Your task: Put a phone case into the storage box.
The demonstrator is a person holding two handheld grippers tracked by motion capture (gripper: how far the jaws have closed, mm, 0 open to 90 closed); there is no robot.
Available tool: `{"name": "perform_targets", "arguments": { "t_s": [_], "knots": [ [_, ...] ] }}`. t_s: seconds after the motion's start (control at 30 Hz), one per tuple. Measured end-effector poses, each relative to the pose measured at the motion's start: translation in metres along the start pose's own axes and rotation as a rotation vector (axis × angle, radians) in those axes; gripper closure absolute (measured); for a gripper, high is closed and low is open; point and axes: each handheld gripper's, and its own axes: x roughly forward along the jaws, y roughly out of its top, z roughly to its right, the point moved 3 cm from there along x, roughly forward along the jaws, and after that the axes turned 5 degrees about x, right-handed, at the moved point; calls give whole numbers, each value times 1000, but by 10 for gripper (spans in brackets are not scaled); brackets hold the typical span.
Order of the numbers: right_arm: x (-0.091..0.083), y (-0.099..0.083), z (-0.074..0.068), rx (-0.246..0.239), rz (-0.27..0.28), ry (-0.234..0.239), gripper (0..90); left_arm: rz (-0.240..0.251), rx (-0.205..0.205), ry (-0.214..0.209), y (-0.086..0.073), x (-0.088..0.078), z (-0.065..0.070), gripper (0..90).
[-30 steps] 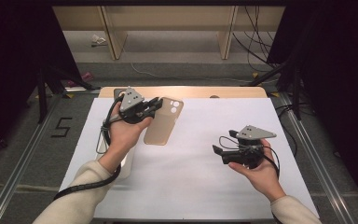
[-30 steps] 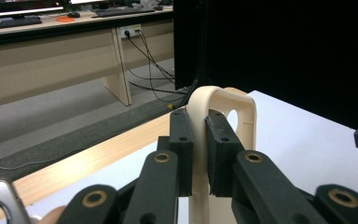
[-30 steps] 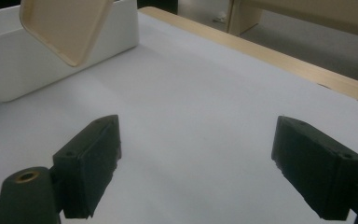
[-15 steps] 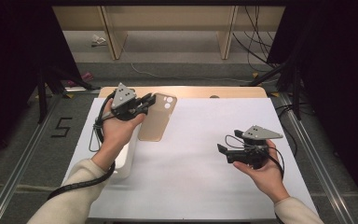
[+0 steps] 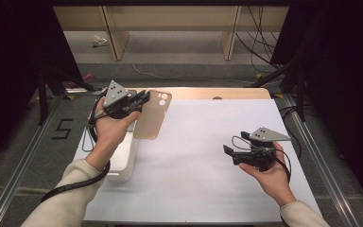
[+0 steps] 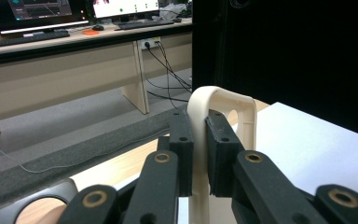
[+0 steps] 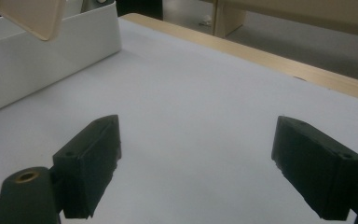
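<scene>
Your left gripper (image 5: 144,98) is clamped on the edge of a beige phone case (image 5: 153,121), jaws nearly together with only the thin case wall between the pads; in the left gripper view the case (image 6: 223,116) stands on edge right in the bite. From above, the case hangs in the air at about 10 o'clock on the white mat (image 5: 208,161), camera cut-out toward the far edge, its lower end just past the white box (image 5: 123,161) that sits at 9 o'clock under your left forearm. In the right gripper view the same box (image 7: 42,56) shows at 10 o'clock with a corner of the case (image 7: 28,16) above it.

Your right gripper (image 5: 229,152) is wide open and holds nothing, hovering over bare mat at about 4 o'clock, well apart from the case.

You look to be in the carry step: the case is lifted and held, not yet set down or handed over. I can't tell from these views whether the box has anything in it, so its part in this is a guess.

Next, bring the case toward the middle of the mat, keep the pinch firm because the grip is on a thin rim, and turn your open right jaws toward 10 o'clock to meet the free long edge
</scene>
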Motion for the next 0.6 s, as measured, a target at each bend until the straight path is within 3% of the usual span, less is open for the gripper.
{"name": "perform_targets", "arguments": {
  "t_s": [0.6],
  "knots": [
    [-4,-1,4,28,12,-9,164,9,-16,26,-1,-10,-24,822]
  ]
}}
